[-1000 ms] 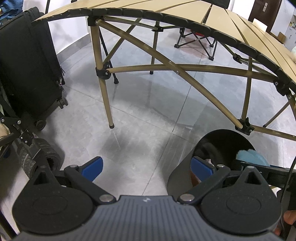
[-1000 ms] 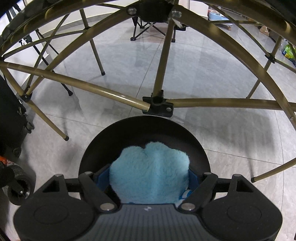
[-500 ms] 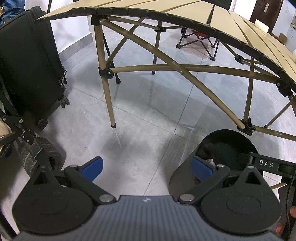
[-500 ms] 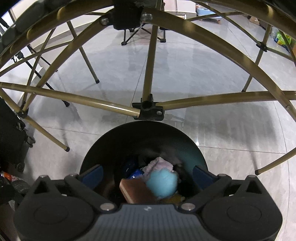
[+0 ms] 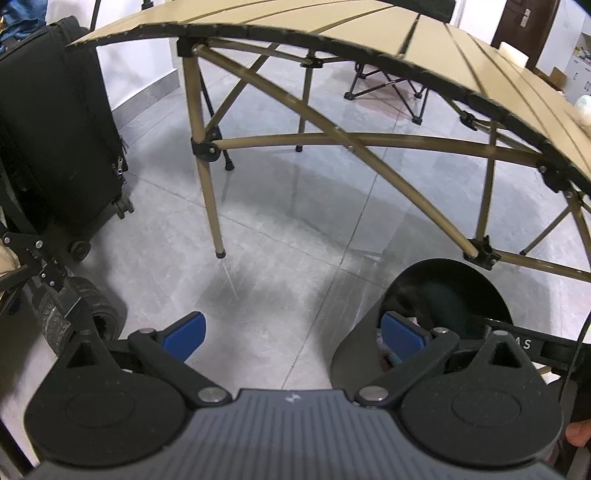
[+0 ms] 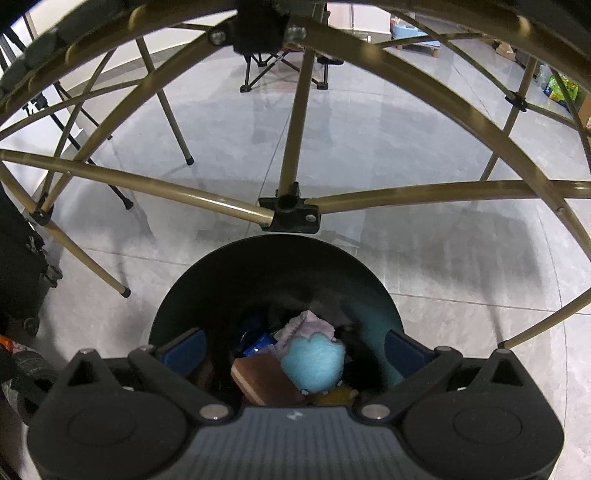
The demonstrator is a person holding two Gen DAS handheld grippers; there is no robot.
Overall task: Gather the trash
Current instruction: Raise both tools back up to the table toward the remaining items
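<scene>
A black round trash bin (image 6: 221, 273) stands on the grey floor under the folding table. Inside it lie a fluffy light-blue ball (image 6: 314, 363), a brown block (image 6: 264, 380), a pale pink cloth (image 6: 304, 325) and a small blue item (image 6: 260, 343). My right gripper (image 6: 293, 349) is open and empty, right above the bin's mouth. My left gripper (image 5: 293, 334) is open and empty over the floor, with its right finger at the bin's near rim (image 5: 356, 343); the bin's dark inside (image 5: 454, 291) shows there.
The tan slatted table top (image 5: 369, 33) and its brass-coloured legs and braces (image 6: 291, 129) arch over the bin. A black suitcase (image 5: 48, 147) and a wheeled cart (image 5: 74, 314) stand at the left. A folding chair (image 5: 388, 81) stands beyond the table.
A second ago my right gripper held the fluffy blue ball over the bin. It opened and the ball dropped inside. The left gripper stayed open and rose slightly.
</scene>
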